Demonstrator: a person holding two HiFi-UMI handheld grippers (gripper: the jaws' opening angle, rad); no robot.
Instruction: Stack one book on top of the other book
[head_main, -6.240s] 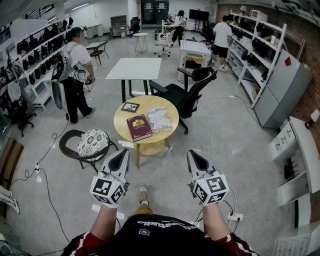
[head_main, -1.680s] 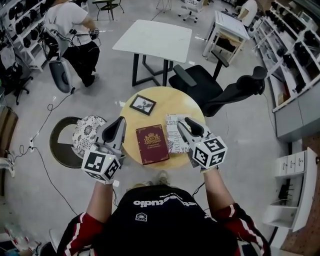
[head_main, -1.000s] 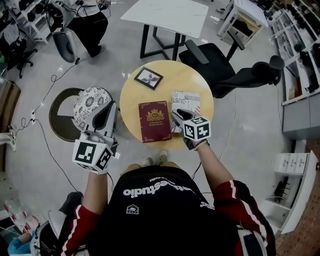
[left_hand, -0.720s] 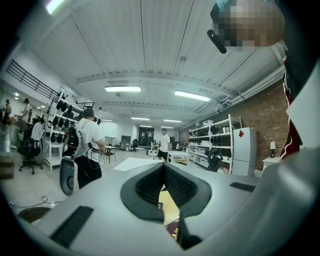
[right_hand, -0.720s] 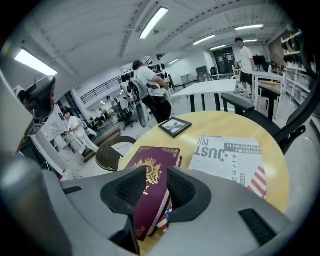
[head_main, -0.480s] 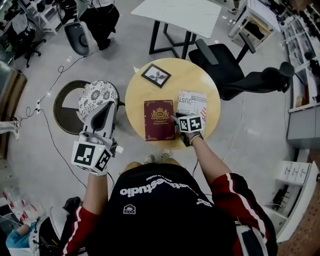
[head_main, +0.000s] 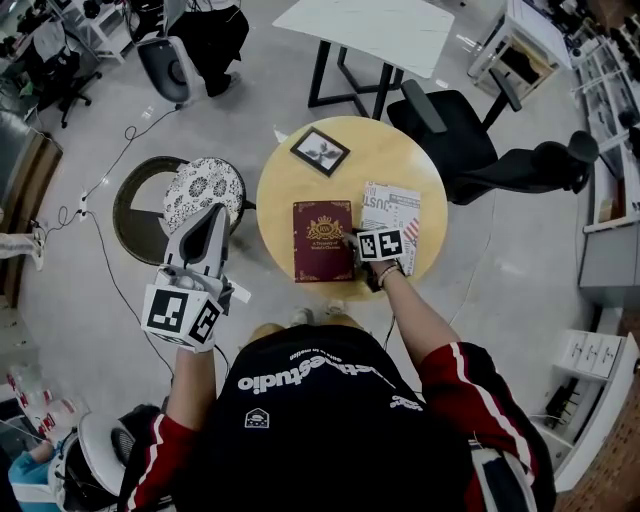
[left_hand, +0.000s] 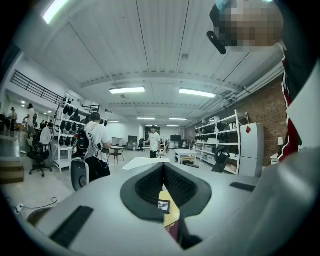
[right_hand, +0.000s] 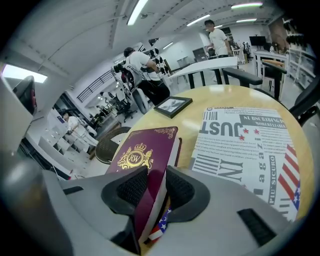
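Observation:
A maroon book (head_main: 322, 240) with a gold crest lies flat on the round wooden table (head_main: 380, 165). A newsprint-style magazine book (head_main: 393, 210) lies just to its right. My right gripper (head_main: 352, 240) points down at the maroon book's near right corner. In the right gripper view its jaws have just been closing, and the maroon book (right_hand: 145, 150) fills the gap between the pads of my right gripper (right_hand: 152, 182); the magazine (right_hand: 245, 145) lies beside it. My left gripper (head_main: 215, 212) hangs left of the table, shut and holding nothing (left_hand: 162, 167).
A small framed picture (head_main: 321, 151) lies at the table's far left. A round chair with a patterned cushion (head_main: 203, 190) stands left of the table, under my left gripper. A black office chair (head_main: 500, 150) is at the far right, a white table (head_main: 370, 30) beyond.
My right gripper has dropped to the table and come onto the maroon book's near right corner, which now sits between its jaws. The left gripper has hardly moved.

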